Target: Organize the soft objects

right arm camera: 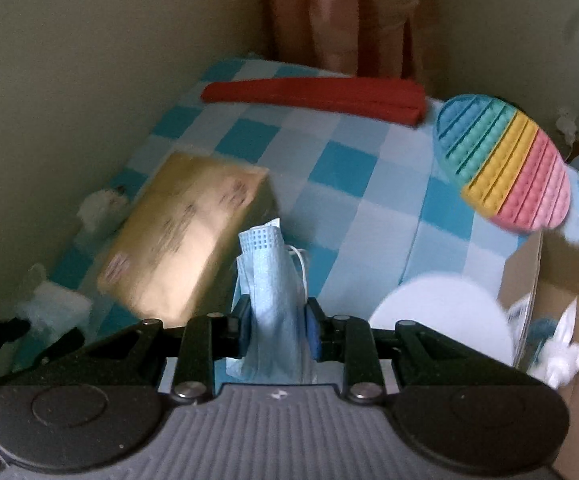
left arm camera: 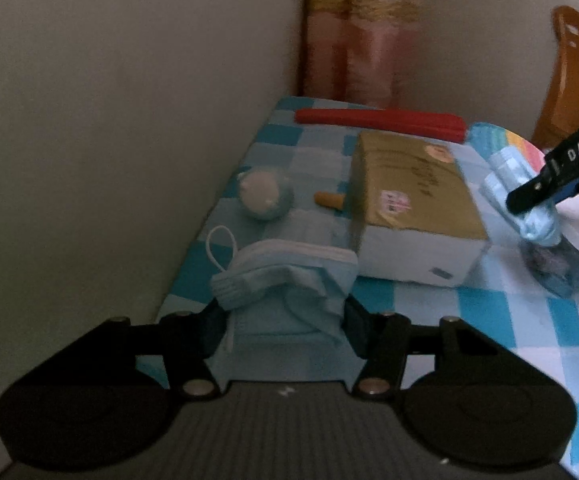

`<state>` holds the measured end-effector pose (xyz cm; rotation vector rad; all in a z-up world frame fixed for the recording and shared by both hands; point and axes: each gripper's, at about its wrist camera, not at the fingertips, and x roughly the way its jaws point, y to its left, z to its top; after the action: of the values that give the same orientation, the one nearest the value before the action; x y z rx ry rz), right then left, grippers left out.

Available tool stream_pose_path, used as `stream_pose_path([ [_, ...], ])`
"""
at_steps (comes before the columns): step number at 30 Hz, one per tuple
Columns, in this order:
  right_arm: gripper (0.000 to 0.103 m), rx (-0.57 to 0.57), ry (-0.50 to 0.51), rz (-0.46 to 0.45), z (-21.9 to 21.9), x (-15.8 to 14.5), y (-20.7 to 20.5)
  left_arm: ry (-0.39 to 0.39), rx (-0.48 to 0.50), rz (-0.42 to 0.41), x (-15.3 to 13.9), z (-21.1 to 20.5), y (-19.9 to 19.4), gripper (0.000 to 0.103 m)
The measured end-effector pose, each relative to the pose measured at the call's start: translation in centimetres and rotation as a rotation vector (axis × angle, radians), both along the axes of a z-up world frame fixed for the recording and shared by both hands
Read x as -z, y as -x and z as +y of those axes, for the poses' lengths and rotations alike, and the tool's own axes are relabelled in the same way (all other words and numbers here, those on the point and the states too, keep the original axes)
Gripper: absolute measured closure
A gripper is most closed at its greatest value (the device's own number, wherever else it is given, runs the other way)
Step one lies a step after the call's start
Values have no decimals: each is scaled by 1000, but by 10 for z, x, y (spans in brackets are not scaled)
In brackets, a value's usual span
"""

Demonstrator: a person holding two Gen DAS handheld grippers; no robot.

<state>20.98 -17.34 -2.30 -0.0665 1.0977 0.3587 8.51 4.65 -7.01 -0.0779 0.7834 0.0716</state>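
My left gripper (left arm camera: 283, 320) is shut on a crumpled blue face mask (left arm camera: 285, 276) with a white ear loop, held just above the checked tablecloth (left arm camera: 489, 312). My right gripper (right arm camera: 275, 330) is shut on a second blue face mask (right arm camera: 273, 280) that stands up between its pads. In the left wrist view the right gripper's black finger (left arm camera: 549, 176) holds that mask (left arm camera: 517, 184) over a clear jar (left arm camera: 561, 264) at the right.
A tan-topped box (left arm camera: 413, 192) lies mid-table. A red bar (right arm camera: 313, 94) lies at the back. A rainbow pop mat (right arm camera: 505, 160), a white lid (right arm camera: 445, 320) and an open cardboard box (right arm camera: 561, 304) are at the right. A pale plush ball (left arm camera: 263, 196) sits by the left wall.
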Motion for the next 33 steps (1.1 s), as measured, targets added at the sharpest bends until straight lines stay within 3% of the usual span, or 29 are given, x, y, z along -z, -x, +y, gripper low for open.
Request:
stream_pose_path([
  [14,72,-22,-38,16,-29,-1,101,0,247,43,-25,-29,42,45],
  [21,72,41,-37,-2,-70,-12,142,32,381,69,-37,-57,59,45],
  [33,71,258,-8,-118,-172,-44,142,16,522,54,-54,-112,60,45],
])
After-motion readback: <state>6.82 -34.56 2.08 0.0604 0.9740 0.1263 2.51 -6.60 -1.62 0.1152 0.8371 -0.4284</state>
